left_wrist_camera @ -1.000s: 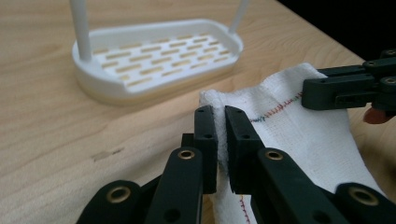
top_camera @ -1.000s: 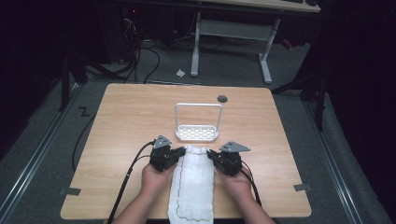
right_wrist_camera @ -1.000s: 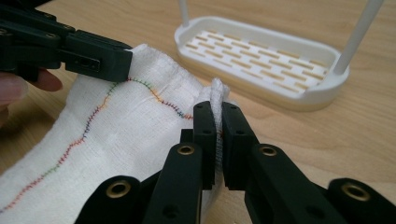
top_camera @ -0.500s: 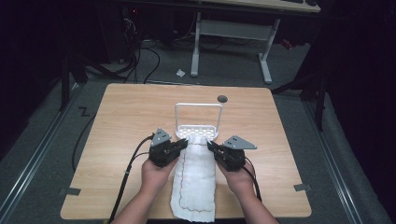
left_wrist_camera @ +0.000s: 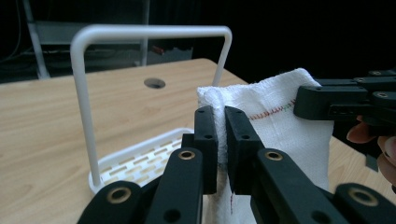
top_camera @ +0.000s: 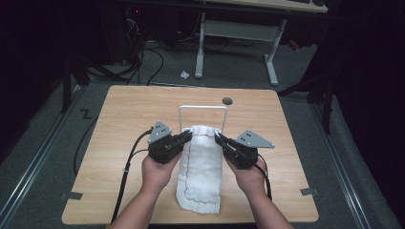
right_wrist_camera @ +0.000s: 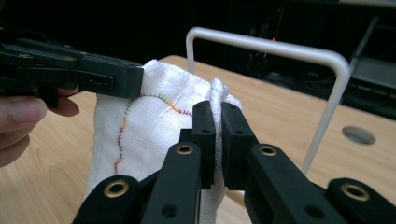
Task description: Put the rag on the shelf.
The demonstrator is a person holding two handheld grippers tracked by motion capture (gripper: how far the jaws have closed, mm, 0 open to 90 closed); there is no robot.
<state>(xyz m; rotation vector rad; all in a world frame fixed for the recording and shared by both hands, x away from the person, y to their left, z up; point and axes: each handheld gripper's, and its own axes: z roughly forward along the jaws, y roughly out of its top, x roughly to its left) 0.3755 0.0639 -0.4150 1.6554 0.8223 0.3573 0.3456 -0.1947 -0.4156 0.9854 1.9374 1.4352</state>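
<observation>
A white towel (top_camera: 200, 171) with coloured stitching hangs between my two grippers, its lower end lying on the table near the front edge. My left gripper (top_camera: 187, 136) is shut on the towel's upper left corner (left_wrist_camera: 219, 100). My right gripper (top_camera: 218, 138) is shut on the upper right corner (right_wrist_camera: 218, 95). The towel's top edge (top_camera: 203, 130) is lifted just in front of a white rack (top_camera: 203, 110) with an upright hoop bar (left_wrist_camera: 149, 32) and a slotted base (left_wrist_camera: 140, 158). In the right gripper view the hoop bar (right_wrist_camera: 280, 46) stands behind the towel (right_wrist_camera: 154, 121).
The wooden table (top_camera: 124, 124) has a round cable hole (top_camera: 227, 100) behind the rack. Cables trail from the left gripper over the table's front left (top_camera: 126, 171). A desk frame (top_camera: 239, 33) stands on the floor beyond the table.
Both grippers have risen with the towel's far edge, lifting it off the table and up in front of the rack's hoop. The towel now hangs instead of lying flat.
</observation>
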